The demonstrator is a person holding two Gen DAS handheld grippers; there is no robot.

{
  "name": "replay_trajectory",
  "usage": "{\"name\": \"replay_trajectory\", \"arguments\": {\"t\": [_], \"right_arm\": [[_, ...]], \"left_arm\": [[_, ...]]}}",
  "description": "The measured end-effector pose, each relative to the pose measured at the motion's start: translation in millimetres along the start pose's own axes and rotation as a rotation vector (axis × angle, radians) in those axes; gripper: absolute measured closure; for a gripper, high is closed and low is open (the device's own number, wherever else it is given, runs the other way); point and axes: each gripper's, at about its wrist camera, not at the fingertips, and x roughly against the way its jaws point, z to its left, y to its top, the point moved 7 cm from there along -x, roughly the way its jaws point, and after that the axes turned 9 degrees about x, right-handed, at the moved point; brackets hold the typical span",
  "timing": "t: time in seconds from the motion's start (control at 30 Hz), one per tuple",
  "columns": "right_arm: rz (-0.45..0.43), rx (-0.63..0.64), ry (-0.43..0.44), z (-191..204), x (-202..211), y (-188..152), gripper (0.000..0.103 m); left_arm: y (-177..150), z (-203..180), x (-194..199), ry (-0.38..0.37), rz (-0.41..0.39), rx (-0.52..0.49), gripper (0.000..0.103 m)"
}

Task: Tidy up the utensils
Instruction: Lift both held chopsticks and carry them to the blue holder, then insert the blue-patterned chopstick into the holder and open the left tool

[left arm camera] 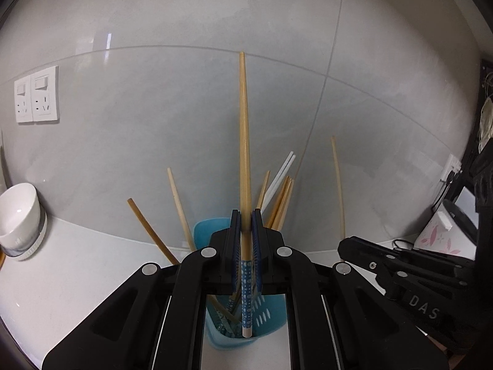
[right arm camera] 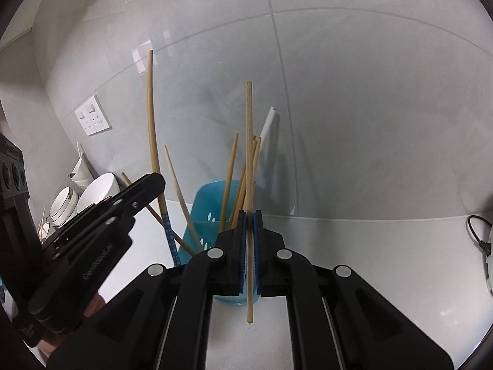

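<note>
Grey glossy wall tiles (left arm camera: 185,108) fill the background behind a white table (left arm camera: 77,271), and a double wall socket (left arm camera: 37,98) sits off to the left; the work is pushed close to the wall, probably so the tall sticks can lean without toppling. White bowls (right arm camera: 92,194) are stacked at the left edge of the table, well apart from the job in hand. Near the wall stands a blue perforated holder (left arm camera: 265,311), the place where the utensils belong; several chopsticks (left arm camera: 282,203) already stand in it, splayed outward because each rests against the rim.

Left gripper (left arm camera: 246,215) is clamped narrow on a patterned chopstick (left arm camera: 245,129), gripping it near the blue dotted handle so the long wooden taper points up; its lower end hangs over the mouth of the holder, which suggests it is being lined up to drop in. Right gripper (right arm camera: 249,215) is likewise closed tight on a plain wooden chopstick (right arm camera: 249,141), held upright at mid-length so it stays balanced; its lower end hangs in front of the holder, above the table; it looks ready to follow.
</note>
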Motion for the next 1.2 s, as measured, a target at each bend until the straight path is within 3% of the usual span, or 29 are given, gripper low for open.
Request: {"name": "replay_trajectory", "arguments": {"t": [0.43,0.63,0.93,1.03,1.1,1.2], "right_arm": [[0.009,-0.005,0.012,-3,-9,-6,0.099],[0.013,-0.012,0.01,-4,-10,-8,0.099],[0.011,0.0,0.018,0,-9,-7,0.099],[-0.003,0.01,0.029,4,-7,-5,0.099],[-0.015,0.013,0.039,7,-6,-2,0.099],[-0.041,0.017,0.062,13,-6,3,0.099]], "left_arm": [[-27,2,-26,0.023,0.017,-0.037,0.096],[-42,3,-38,0.041,0.07,-0.06,0.096],[-47,3,-22,0.043,0.112,-0.066,0.094],[-46,6,-11,0.062,0.131,-0.063,0.075],[-47,9,-5,0.083,0.145,-0.059,0.055],[-49,19,5,0.115,0.175,-0.041,0.04]]}}
